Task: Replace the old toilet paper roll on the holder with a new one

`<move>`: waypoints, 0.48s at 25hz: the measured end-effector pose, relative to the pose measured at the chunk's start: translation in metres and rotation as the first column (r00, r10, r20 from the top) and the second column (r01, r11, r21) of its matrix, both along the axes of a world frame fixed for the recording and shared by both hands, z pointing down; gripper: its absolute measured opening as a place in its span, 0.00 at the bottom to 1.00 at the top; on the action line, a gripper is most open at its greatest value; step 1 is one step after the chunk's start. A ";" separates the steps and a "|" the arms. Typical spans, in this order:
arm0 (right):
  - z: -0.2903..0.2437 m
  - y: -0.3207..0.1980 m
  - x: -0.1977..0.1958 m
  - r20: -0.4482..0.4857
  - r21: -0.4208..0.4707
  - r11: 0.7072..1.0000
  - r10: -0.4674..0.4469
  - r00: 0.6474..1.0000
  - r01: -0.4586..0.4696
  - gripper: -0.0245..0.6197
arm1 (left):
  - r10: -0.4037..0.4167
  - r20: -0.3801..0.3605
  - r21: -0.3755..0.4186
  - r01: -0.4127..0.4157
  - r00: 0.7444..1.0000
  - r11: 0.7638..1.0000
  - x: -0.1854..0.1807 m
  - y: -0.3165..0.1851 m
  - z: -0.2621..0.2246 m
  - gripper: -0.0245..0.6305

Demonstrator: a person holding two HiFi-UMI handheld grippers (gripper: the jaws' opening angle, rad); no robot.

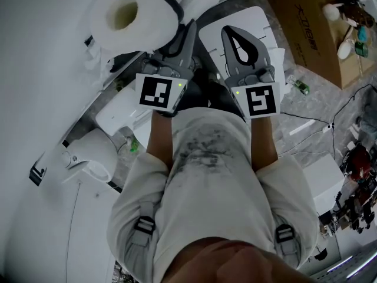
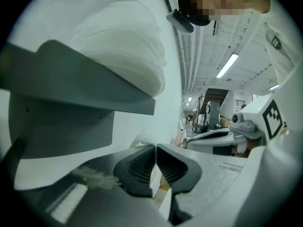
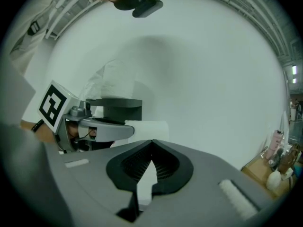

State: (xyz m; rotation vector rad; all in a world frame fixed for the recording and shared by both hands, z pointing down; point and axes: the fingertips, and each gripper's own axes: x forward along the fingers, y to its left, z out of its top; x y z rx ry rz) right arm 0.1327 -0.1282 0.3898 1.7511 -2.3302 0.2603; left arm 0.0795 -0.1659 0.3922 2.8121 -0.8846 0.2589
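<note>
A fat white toilet paper roll [image 1: 126, 13] sits on its holder against the white wall at upper left; a dark holder arm [image 1: 169, 3] curves round its side. In the left gripper view the grey holder bracket [image 2: 71, 93] fills the left, with the roll [image 2: 125, 51] above it. My left gripper [image 1: 188, 28] is shut, its tips just beside the roll's right edge; no object shows between its pads [image 2: 142, 167]. My right gripper [image 1: 234, 39] hangs shut and empty a little further right. From the right gripper view, the left gripper [image 3: 102, 129] partly hides the roll [image 3: 151, 128].
A white panel [image 1: 253, 19] lies under the right gripper. A cardboard box [image 1: 312, 22] with bottles stands at upper right. White fixtures [image 1: 88, 158] sit at lower left, and cables [image 1: 330, 125] trail over the floor at right. The person's torso fills the lower middle.
</note>
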 end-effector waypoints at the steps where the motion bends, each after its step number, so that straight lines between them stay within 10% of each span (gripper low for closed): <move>1: 0.000 0.001 0.002 0.000 -0.001 1.000 0.005 1.000 -0.005 0.04 | 0.000 0.002 0.002 0.000 1.000 1.000 0.001 0.000 0.000 0.06; 12: -0.004 0.005 0.007 -0.005 0.006 1.000 0.025 1.000 -0.025 0.04 | -0.051 0.029 0.010 0.051 0.998 0.999 0.004 -0.006 0.000 0.06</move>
